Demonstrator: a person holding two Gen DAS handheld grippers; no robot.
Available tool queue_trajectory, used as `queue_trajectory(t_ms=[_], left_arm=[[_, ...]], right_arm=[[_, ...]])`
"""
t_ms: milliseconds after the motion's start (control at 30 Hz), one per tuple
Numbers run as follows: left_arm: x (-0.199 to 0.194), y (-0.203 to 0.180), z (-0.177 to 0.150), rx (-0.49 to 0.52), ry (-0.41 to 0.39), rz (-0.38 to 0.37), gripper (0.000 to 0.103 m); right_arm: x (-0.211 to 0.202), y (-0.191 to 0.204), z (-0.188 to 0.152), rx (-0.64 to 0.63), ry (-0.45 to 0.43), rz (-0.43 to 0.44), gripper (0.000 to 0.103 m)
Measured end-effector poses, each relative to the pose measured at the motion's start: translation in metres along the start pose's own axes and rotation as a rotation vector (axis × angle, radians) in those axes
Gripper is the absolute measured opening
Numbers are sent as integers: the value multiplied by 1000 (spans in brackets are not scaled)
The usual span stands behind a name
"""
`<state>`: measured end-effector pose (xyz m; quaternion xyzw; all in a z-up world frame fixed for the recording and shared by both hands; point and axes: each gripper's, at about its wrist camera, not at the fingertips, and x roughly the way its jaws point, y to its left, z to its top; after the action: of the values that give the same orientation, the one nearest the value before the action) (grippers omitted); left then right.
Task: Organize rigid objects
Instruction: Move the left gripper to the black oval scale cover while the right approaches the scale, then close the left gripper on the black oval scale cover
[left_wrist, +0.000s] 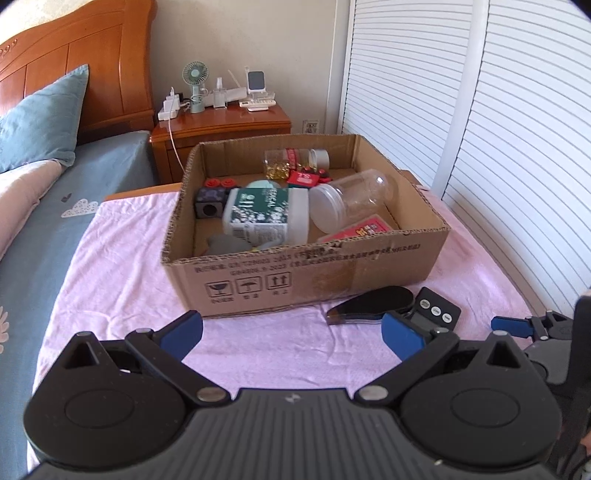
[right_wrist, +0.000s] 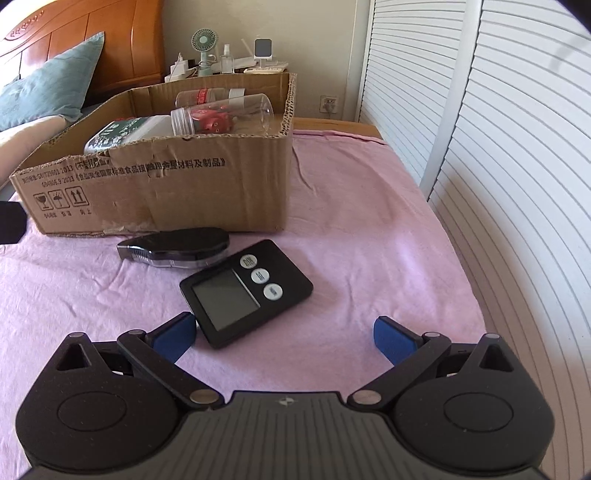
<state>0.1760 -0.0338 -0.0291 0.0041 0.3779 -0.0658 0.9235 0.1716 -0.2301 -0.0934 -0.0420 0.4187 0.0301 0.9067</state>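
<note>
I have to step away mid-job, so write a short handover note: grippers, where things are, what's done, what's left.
Left gripper: open, empty, hovering over the pink cloth in front of the cardboard box.
Right gripper: open, empty, lined up on the black timer.
Done: bottles, jars and small toys already lie in the box.
Left: the timer and the black tape dispenser beside it, both on the cloth just outside the box. The timer looks like the next pick.
</note>
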Motion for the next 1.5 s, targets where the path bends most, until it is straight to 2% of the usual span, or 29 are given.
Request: queue_trajectory(t_ms=[300, 700, 800, 967, 1233, 1500], left_arm=[[31, -41, 9, 56, 48, -19, 102], [82, -67, 14, 8, 94, -46, 102], [89, -67, 13, -13, 87, -28, 102], [97, -62, 6, -25, 119, 3, 103], [91, -39, -3, -16, 140, 69, 103], [82, -22, -13, -66, 133, 94, 103]], right_arm=[[-11, -6, -12, -49, -2, 46, 103], [-17, -6, -18, -76, -6, 69, 103], [-17, -6, -19, -75, -14, 69, 103], [-17, -6, -21, -72, -24, 68, 103], [-18, -4, -21, -61, -19, 55, 103], [-19, -3, -21, -54, -17, 48, 103]])
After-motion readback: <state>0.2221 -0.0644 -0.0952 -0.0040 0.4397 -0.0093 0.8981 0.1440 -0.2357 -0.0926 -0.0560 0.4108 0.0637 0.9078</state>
